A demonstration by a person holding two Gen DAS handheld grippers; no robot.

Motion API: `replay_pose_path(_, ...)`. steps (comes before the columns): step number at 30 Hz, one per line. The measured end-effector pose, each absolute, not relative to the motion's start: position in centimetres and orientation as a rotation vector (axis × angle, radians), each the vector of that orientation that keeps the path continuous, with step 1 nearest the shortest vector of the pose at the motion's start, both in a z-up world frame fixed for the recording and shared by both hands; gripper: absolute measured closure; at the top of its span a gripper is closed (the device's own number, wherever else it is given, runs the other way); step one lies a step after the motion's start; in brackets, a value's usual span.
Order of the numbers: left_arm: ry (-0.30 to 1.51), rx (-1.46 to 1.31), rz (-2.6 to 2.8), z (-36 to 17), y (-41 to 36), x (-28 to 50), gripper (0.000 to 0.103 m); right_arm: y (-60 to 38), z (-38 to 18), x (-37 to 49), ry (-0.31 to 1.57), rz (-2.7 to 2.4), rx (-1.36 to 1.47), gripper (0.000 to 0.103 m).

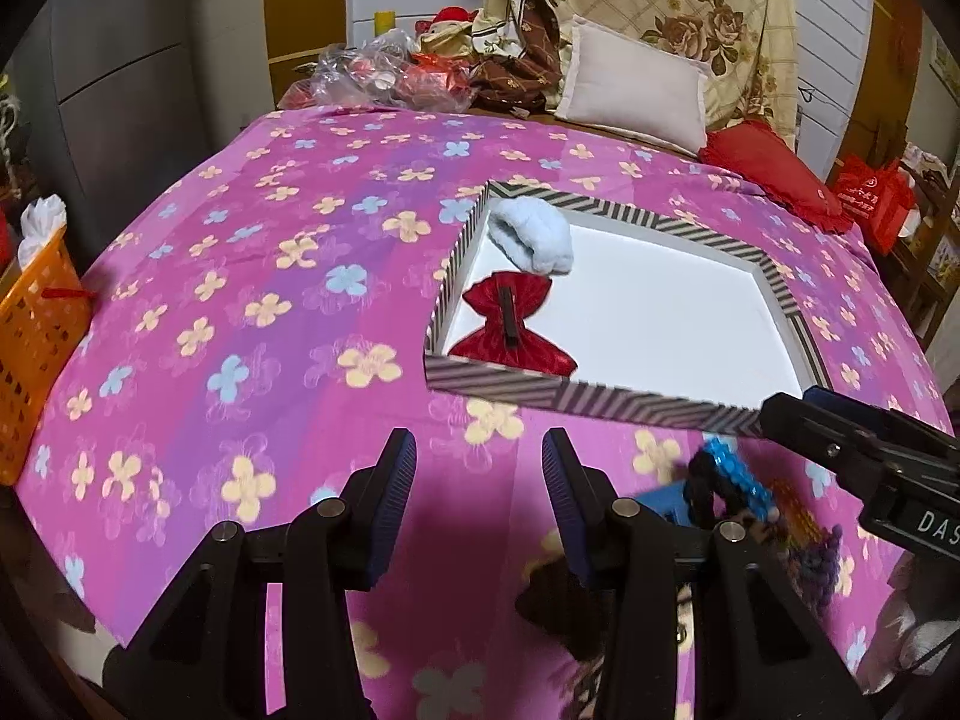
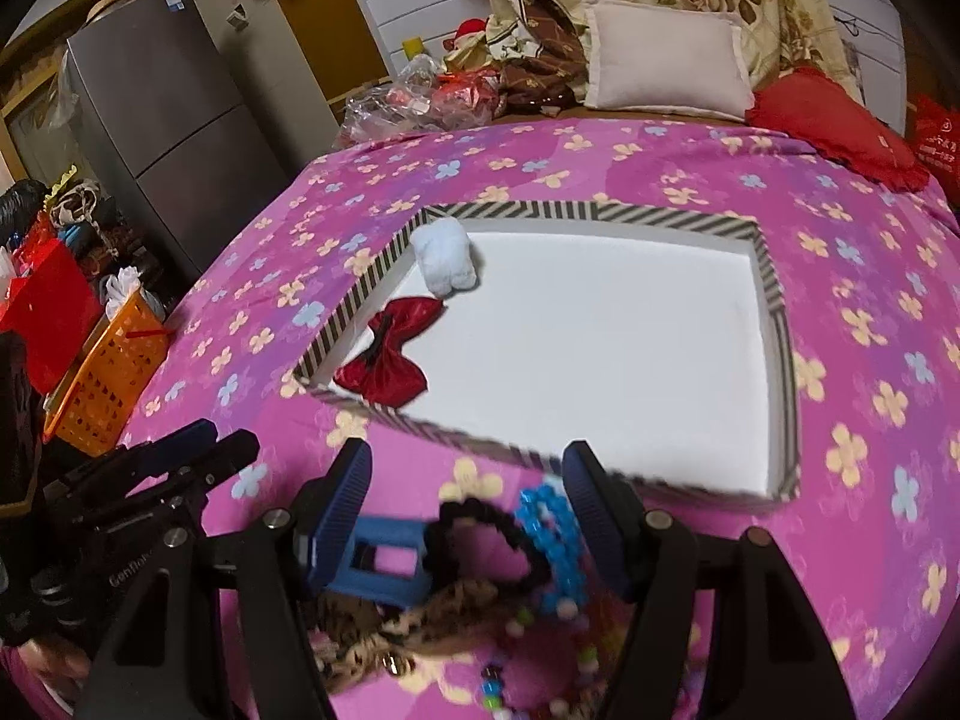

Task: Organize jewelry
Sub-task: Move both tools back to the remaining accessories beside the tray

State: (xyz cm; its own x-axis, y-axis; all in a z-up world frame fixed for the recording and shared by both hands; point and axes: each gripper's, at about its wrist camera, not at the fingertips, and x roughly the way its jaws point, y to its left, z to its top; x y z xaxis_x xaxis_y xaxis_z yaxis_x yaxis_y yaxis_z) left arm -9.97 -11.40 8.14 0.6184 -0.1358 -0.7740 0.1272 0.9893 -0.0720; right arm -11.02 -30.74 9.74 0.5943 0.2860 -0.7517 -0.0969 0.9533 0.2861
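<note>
A shallow striped-rim box with a white floor lies on the pink flowered bedspread. In it are a red bow clip and a pale blue fluffy scrunchie, both by its left wall. My left gripper is open and empty, just short of the box's near rim. My right gripper is open above a pile near the box's front edge: a blue beaded bracelet, a black hair tie, a blue claw clip and a leopard scrunchie.
An orange basket stands off the bed's left side. A white pillow, a red cushion and plastic bags lie at the head. A grey fridge stands left.
</note>
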Motion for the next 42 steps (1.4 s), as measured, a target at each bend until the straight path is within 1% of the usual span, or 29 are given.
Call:
replay_pose_path(14,0.992,-0.088,-0.229,5.9,-9.9,-12.9,0.061,-31.3,8.3,-16.7,0.966,0.251,0.203,0.033)
replay_pose_path(20,1.028,-0.158,-0.329,5.8,-10.1,-14.5,0.061,-31.2,7.3,-17.4,0.995,0.260,0.202,0.033)
replay_pose_path(23,1.021,-0.150,-0.370,6.2,-10.8,-15.5,0.054,-31.5,7.1,-17.4,1.000,0.254,0.212,0.033)
replay_pose_path(31,1.043,-0.060,-0.422,5.0,-14.0,-17.0,0.053,-31.7,7.4,-17.4,0.997,0.252,0.210,0.033)
replay_pose_path(40,1.005,0.116,-0.361,3.2,-17.1,-17.2,0.053,-32.3,7.2,-17.2,1.003,0.233,0.229,0.033)
replay_pose_path(41,1.009,0.136,-0.341,2.9,-17.2,-17.0,0.055,-32.3,7.2,-17.1,1.004,0.233,0.227,0.034)
replay_pose_path(42,1.021,0.129,-0.334,2.6,-17.0,-16.8,0.061,-32.2,7.2,-17.1,1.005,0.233,0.226,0.034)
